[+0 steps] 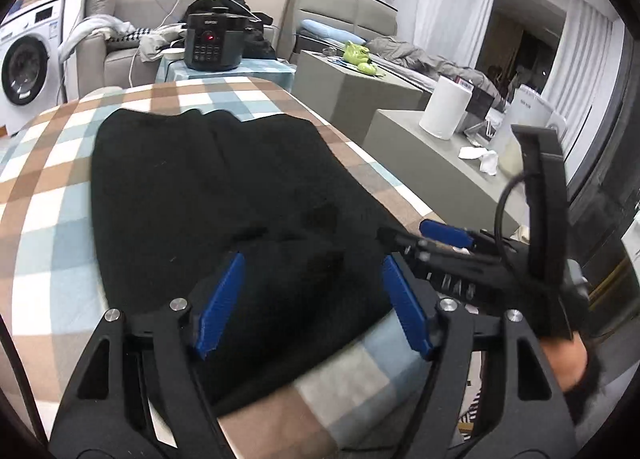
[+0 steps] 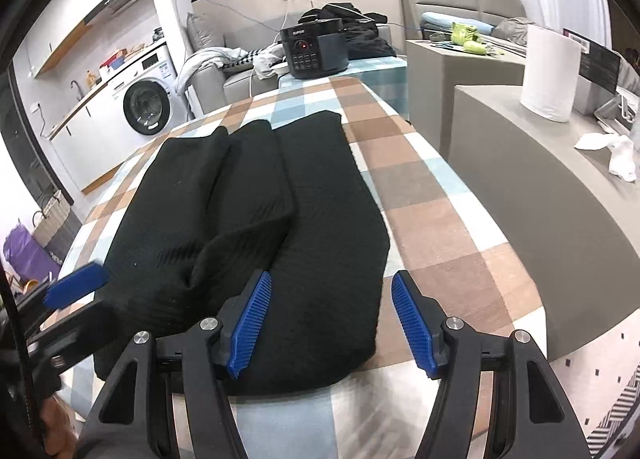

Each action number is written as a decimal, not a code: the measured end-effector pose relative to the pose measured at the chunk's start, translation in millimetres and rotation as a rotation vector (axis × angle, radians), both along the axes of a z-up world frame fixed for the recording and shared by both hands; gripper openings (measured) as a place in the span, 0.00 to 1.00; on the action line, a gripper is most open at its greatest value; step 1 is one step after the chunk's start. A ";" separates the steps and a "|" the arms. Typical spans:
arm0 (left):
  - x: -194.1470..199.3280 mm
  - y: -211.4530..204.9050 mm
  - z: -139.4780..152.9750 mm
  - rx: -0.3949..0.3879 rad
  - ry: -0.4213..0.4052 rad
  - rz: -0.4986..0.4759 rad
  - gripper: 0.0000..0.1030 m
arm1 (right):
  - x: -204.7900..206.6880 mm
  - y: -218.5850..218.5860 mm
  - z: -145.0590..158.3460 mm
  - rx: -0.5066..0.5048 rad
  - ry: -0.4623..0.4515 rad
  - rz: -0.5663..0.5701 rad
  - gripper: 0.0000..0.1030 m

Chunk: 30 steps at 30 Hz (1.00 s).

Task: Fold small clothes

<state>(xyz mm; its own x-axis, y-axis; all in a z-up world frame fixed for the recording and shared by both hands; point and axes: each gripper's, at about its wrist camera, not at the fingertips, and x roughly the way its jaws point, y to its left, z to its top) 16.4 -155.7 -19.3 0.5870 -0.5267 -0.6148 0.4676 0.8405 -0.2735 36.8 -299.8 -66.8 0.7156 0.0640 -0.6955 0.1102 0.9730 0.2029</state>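
Note:
A black knit garment [image 1: 208, 195] lies on the checked tablecloth [image 1: 48, 195], folded lengthwise into long panels; the right wrist view shows it [image 2: 320, 199] with a folded flap on top at the left. My left gripper [image 1: 312, 299] is open and empty, just above the garment's near end. My right gripper [image 2: 332, 323] is open and empty above the garment's near right corner. The right gripper also shows in the left wrist view [image 1: 448, 235], and the left gripper's blue pad [image 2: 76, 285] shows at the left of the right wrist view.
A black pressure cooker [image 1: 212, 41] stands beyond the table's far end. Grey cabinets [image 1: 432, 163] at the right carry a paper roll [image 1: 446, 107] and crumpled tissues [image 1: 480, 157]. A sofa [image 1: 116, 55] and washing machine [image 1: 28, 67] stand at the back left.

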 end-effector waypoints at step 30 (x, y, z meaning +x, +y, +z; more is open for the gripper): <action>20.7 102.8 -24.7 -0.033 0.078 0.294 0.67 | -7.0 18.1 10.2 0.313 0.131 0.075 0.01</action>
